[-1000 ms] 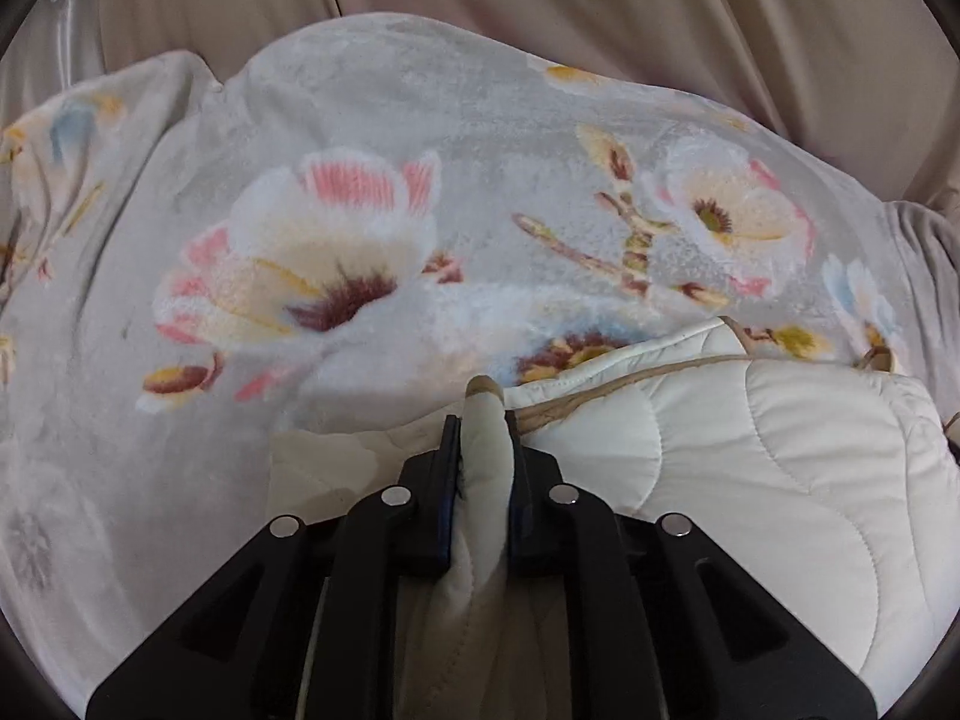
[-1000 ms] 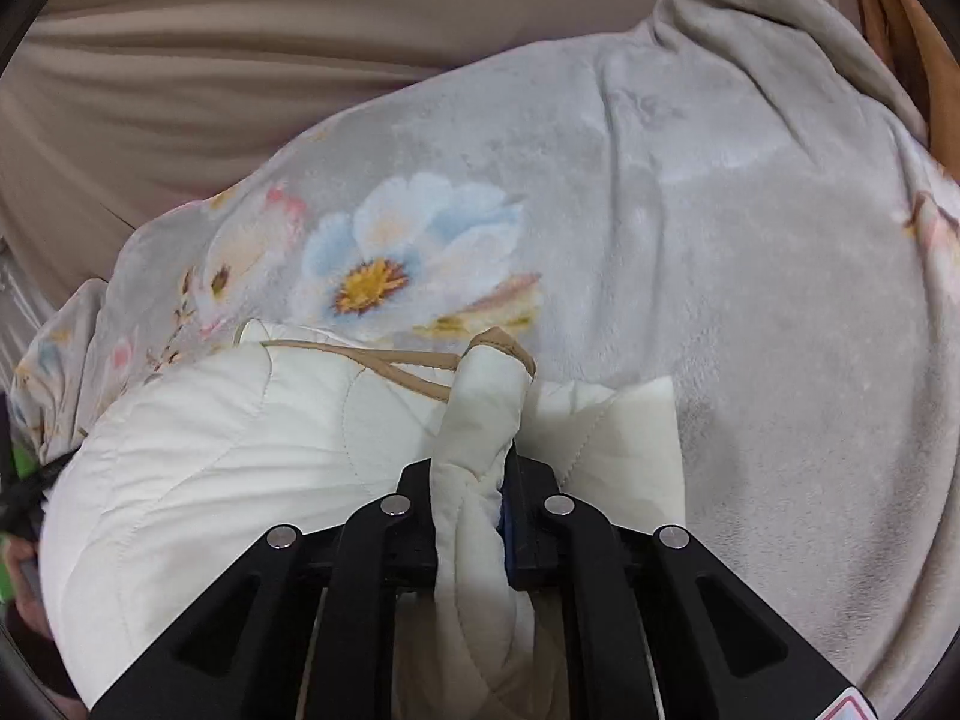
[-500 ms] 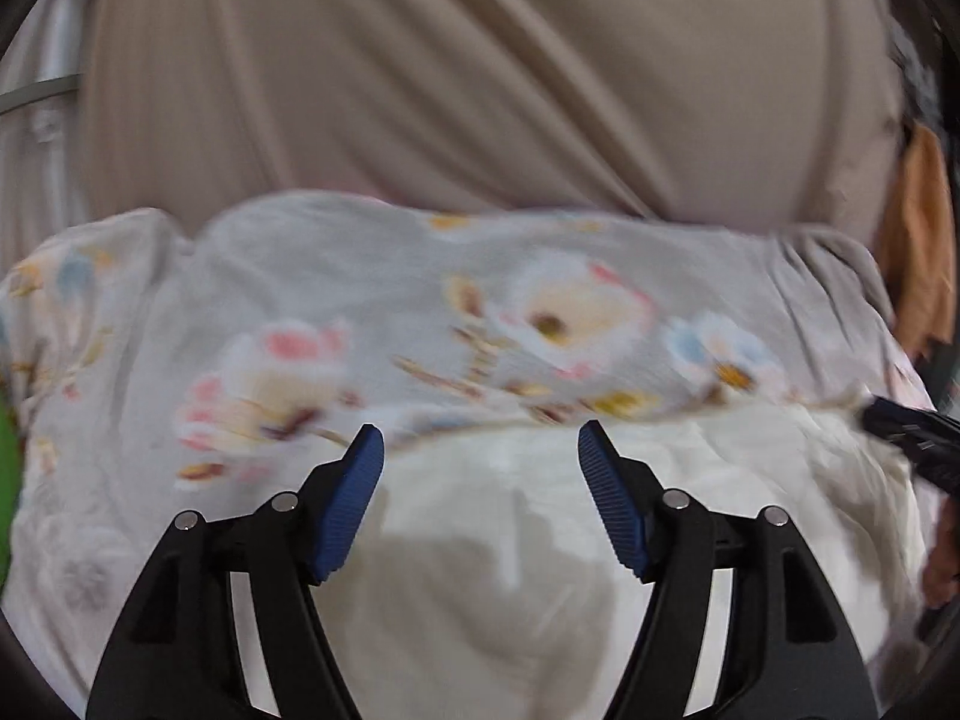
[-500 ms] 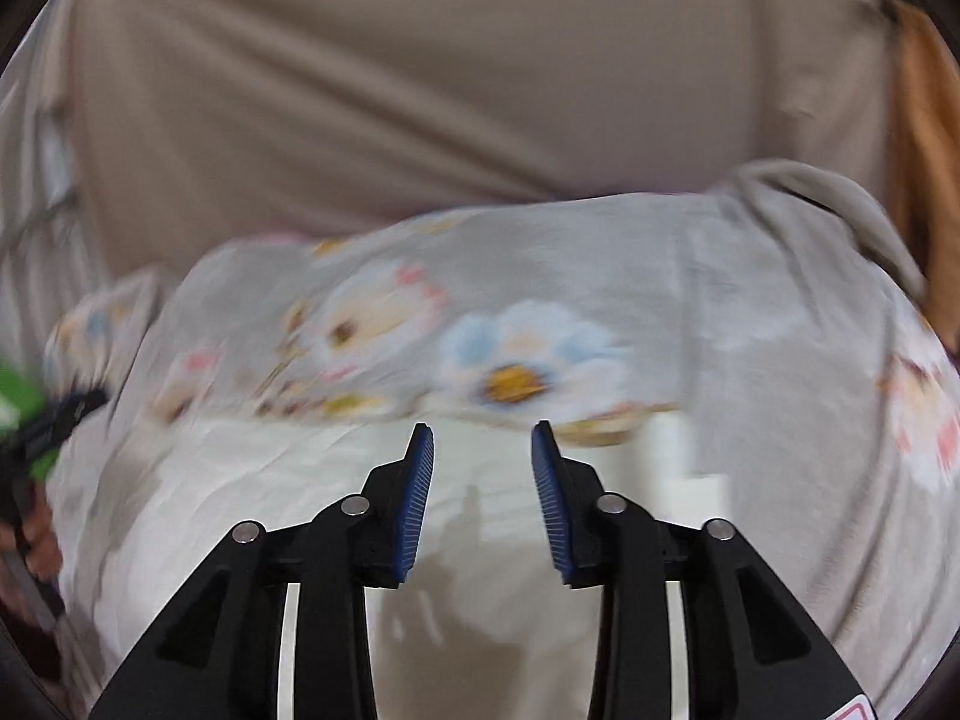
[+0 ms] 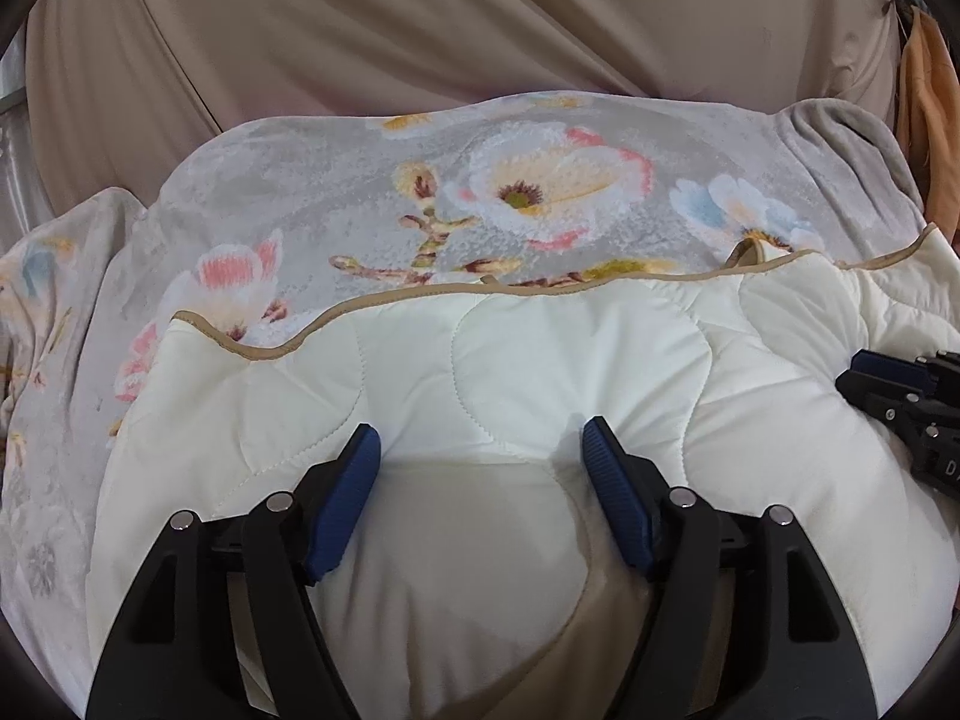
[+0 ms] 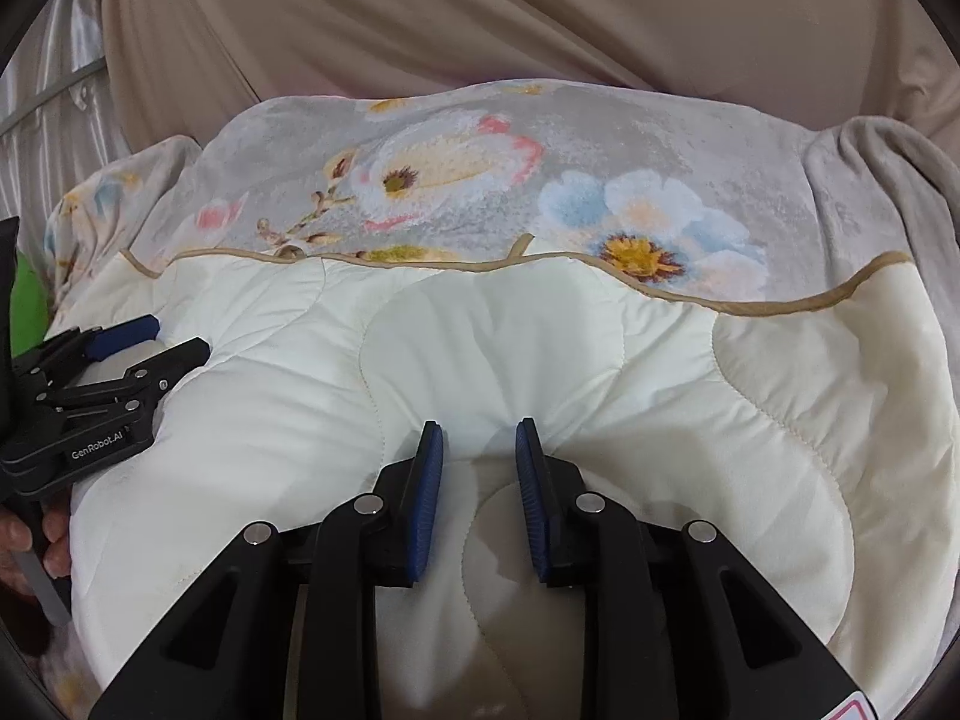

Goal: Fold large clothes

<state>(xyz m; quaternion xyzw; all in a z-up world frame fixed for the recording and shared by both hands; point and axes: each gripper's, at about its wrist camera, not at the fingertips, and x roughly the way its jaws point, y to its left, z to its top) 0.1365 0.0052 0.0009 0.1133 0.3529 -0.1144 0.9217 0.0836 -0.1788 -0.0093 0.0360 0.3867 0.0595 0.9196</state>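
Observation:
A cream quilted garment (image 5: 540, 360) with tan binding along its far edge lies folded on a grey floral blanket (image 5: 336, 198). My left gripper (image 5: 480, 427) hovers over the garment's near left part. Its jaws are opening wide, and nothing is between the blue pads (image 5: 342, 504). My right gripper (image 6: 480, 423) stands over the same garment (image 6: 600, 360) further right, open by a narrow gap with no cloth pinched. Each gripper shows at the edge of the other's view: the right gripper (image 5: 900, 387), the left gripper (image 6: 144, 339).
The floral blanket (image 6: 630, 150) covers the whole surface and bunches at the far right corner (image 6: 870, 162). A beige curtain (image 5: 480, 18) hangs behind. An orange cloth (image 5: 930, 114) hangs at the far right. A hand (image 6: 30, 546) holds the left gripper's handle.
Both grippers were shut on bunched folds of the cream garment; they have let go and drawn back. The garment now lies flat with its trimmed edge stretched across the blanket.

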